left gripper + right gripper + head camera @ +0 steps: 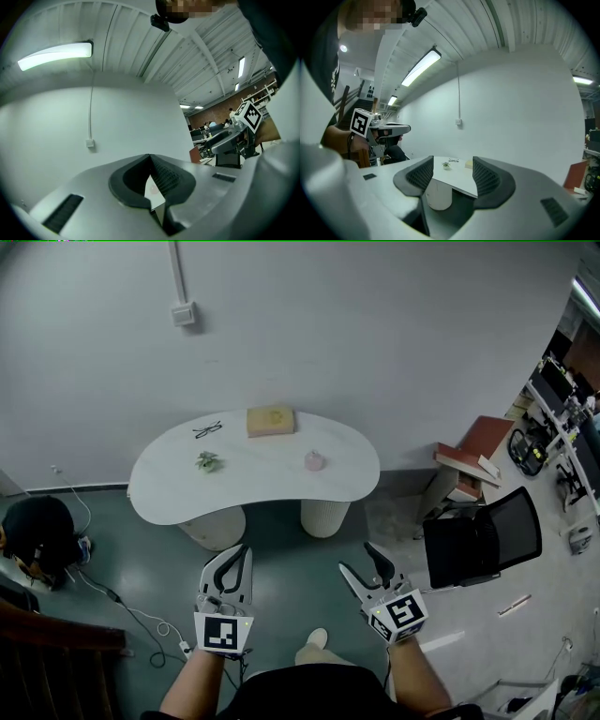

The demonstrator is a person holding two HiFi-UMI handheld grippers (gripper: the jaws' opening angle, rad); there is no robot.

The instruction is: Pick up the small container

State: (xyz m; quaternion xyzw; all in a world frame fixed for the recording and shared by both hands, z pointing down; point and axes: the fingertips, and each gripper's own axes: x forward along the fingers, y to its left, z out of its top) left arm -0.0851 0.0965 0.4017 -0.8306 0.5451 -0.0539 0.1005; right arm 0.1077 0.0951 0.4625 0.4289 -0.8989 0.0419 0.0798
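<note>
Head view: the small pink container (315, 460) sits right of centre on the white table (169, 493), with a plant (207, 461), glasses (207, 430) and a tan box (271, 421). Left gripper (242, 554) and right gripper (358, 559) hang at the bottom of the frame, well apart from it.

Left gripper view: I see the tips closed together on nothing, with a sliver of table in the gap behind them.

Right gripper view: the jaws are spread and empty, framing the table and plant. I cannot make out the container.
</note>
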